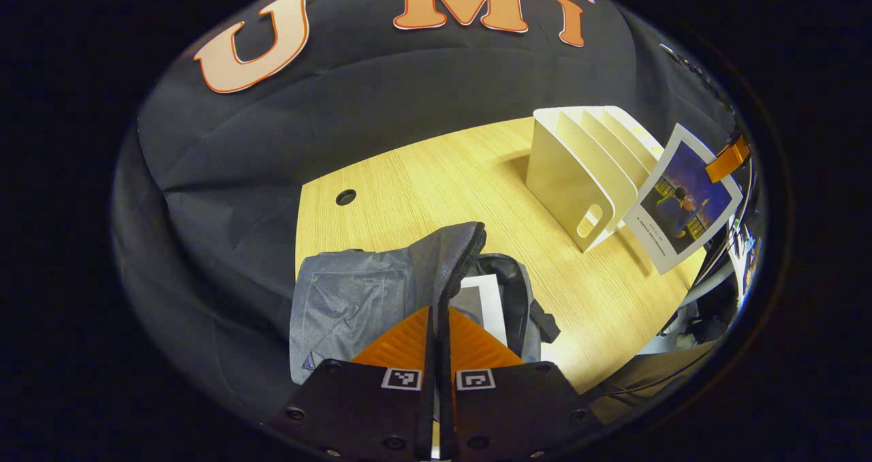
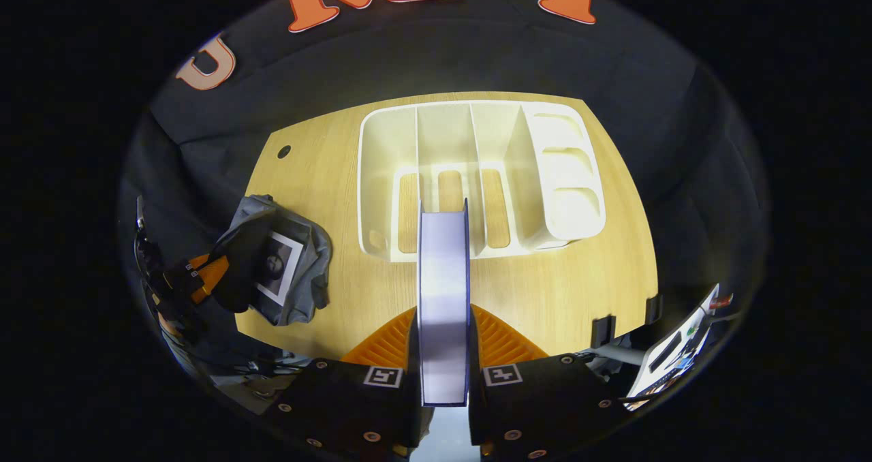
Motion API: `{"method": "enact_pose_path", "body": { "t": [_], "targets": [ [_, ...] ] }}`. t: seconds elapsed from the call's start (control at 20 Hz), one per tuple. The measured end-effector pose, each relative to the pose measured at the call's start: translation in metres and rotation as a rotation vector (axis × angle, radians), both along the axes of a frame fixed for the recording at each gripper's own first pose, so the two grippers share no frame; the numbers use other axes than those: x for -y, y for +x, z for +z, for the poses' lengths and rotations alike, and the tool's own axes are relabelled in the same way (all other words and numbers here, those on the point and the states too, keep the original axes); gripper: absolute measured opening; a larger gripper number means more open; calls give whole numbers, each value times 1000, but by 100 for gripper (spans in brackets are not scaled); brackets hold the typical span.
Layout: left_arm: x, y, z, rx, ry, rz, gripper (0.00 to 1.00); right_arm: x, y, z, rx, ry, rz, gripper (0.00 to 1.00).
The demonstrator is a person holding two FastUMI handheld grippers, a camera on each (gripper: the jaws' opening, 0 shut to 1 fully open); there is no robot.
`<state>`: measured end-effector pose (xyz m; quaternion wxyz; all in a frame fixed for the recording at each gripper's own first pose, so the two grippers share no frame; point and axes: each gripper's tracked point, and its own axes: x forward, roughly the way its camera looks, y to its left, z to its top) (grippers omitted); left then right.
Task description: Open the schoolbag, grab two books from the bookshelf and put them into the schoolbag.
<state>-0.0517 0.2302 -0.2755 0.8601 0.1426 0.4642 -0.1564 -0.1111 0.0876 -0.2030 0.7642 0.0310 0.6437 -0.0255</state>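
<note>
The grey fabric schoolbag (image 1: 354, 298) is being kept open on the pale wood-grain surface (image 1: 436, 176): its zippered flap edge (image 1: 463, 257) is being pinched and lifted by the left tongs (image 1: 437, 332), whose orange ribbed fingers (image 1: 402, 343) are closed together on the fabric. Inside the opened bag a white-covered book (image 1: 487, 305) is already being seen lying flat, and from the right gripper view the same book with a dark picture on its cover (image 2: 276, 268) is being shown resting in the bag's mouth, so the opening and the first book are being judged as done. A second book, thin and white-bordered with a blue-violet picture cover (image 1: 684, 199), is being held clear of the surface just beside the white plastic slotted bookshelf (image 1: 586, 169) by the right tongs (image 2: 443, 339), which are clamped on its spine edge (image 2: 443, 285). The bookshelf's compartments (image 2: 443, 142) are being seen empty from above, with the book raised out in front of them. What is being judged as left is the carrying of this second book across the surface to the schoolbag, which is lying well apart from the bookshelf, its lowering into the held-open mouth, and the release of both tongs.
</note>
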Motion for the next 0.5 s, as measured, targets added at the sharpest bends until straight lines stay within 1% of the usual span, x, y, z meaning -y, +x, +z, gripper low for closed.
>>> {"method": "enact_pose_path", "body": {
  "t": [0.05,0.2,0.5],
  "targets": [
    [-1,0,-1,-1,0,-1,4,-3,-4,-1,-7,2,1,29],
    [1,0,-2,-11,-1,-12,4,-4,-16,-2,-15,3,12,29],
    [-1,3,-2,-15,19,-25,5,-32,-27,1,-22,171,-28,29]
  ]
}}
